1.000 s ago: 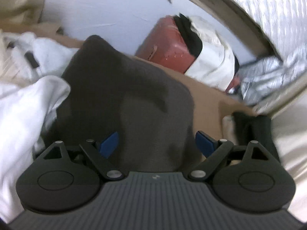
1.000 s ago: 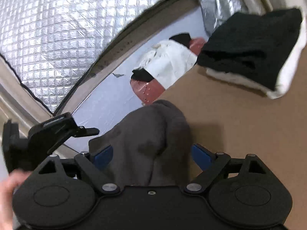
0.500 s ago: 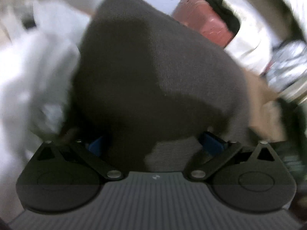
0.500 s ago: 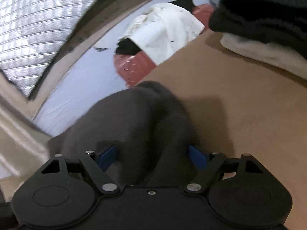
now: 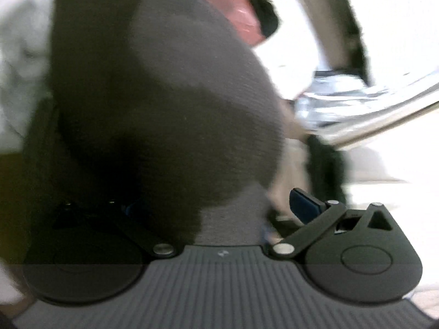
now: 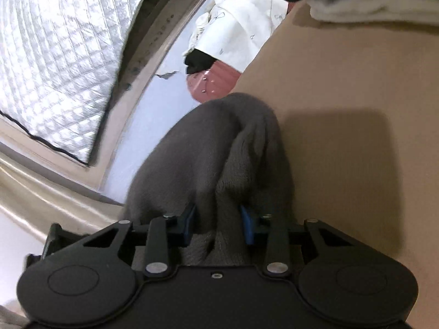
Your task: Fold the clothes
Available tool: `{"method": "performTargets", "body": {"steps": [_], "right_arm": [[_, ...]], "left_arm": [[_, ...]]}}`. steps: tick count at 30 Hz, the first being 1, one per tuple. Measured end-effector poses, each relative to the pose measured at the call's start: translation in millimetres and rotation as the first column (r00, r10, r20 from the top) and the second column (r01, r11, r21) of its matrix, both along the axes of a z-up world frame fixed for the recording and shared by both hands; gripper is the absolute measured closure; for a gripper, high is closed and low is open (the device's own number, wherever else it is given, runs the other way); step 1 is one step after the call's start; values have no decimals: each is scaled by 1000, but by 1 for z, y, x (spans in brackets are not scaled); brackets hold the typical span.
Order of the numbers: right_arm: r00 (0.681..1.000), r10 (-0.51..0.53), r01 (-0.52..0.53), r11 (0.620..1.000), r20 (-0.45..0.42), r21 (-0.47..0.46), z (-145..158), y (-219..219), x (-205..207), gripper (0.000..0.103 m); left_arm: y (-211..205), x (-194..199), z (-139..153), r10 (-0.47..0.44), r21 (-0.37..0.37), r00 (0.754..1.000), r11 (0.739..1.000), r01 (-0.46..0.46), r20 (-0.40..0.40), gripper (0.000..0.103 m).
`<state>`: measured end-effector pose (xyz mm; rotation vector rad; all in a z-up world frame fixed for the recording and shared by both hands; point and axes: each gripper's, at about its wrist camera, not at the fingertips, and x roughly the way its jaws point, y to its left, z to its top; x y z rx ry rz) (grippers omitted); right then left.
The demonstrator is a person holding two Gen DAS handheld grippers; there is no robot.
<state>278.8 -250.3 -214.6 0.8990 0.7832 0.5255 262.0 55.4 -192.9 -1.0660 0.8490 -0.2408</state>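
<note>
left gripper [image 5: 219,211]: jaws spread as wide as they go, with the grey garment [image 5: 164,104] bulging up between them. The one blue pad I can see isn't touching the cloth, so it's straddling, not gripping — my guess is it's lining up for its own corner.

grey garment: bunched in a hump on the brown desk [image 6: 343,96], right in front of both grippers, near the desk's left edge in the right wrist view.

right gripper [image 6: 216,224]: jaws closing, and a thick fold of the grey cloth sits between the blue pads, which already look pressed into it — probably the anchor hold for the fold.

folded pile [image 6: 370,2]: dark on white, parked at the desk's far corner, out of the way.
</note>
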Motion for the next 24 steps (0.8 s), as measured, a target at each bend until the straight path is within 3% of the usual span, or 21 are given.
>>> {"method": "performTargets", "body": {"steps": [3, 8, 11, 12, 13, 14, 15, 17, 18, 19, 21, 24], "right_arm": [[1000, 15, -15, 1000, 16, 15, 4, 0, -12, 63], [999, 8, -9, 1000, 52, 17, 14, -5, -36, 63], [997, 30, -38, 992, 69, 120, 18, -19, -45, 69], [996, 9, -19, 993, 86, 118, 22, -24, -50, 70], [993, 1, -13, 994, 114, 106, 27, -31, -56, 70], [991, -14, 3, 997, 134, 83, 32, -40, -62, 70], [989, -46, 40, 998, 140, 45, 36, -47, -68, 67], [984, -117, 127, 990, 132, -67, 42, -60, -73, 47], [983, -130, 143, 985, 130, -98, 44, -64, -74, 35], [982, -141, 157, 979, 128, -126, 46, -67, -74, 27], [980, -151, 171, 971, 127, -169, 49, -71, -74, 18], [983, -163, 177, 968, 90, -178, 41, -71, -59, 13]], "left_arm": [[-6, 4, 6, -68, -136, 995, 988, 79, 78, 0], [-33, 13, 12, -154, -148, 982, 974, 169, 108, 0], [-41, 14, 16, -188, -228, 971, 949, 218, 147, 0], [-43, 14, 17, -195, -260, 970, 939, 227, 142, 0], [-45, 14, 22, -201, -245, 974, 944, 221, 106, 2], [-49, 10, 34, -205, -140, 976, 967, 214, 79, 3], [-56, 6, 53, -212, 31, 974, 977, 210, 81, 3], [-67, -3, 87, -211, 333, 974, 927, 173, 82, 3], [-71, -7, 98, -187, 425, 979, 895, 134, 86, 3], [-71, -11, 107, -153, 494, 983, 865, 86, 97, 3], [-60, -21, 119, -51, 548, 990, 836, -30, 132, 2], [-25, -41, 128, 169, 587, 967, 770, -251, 191, 1]]}}
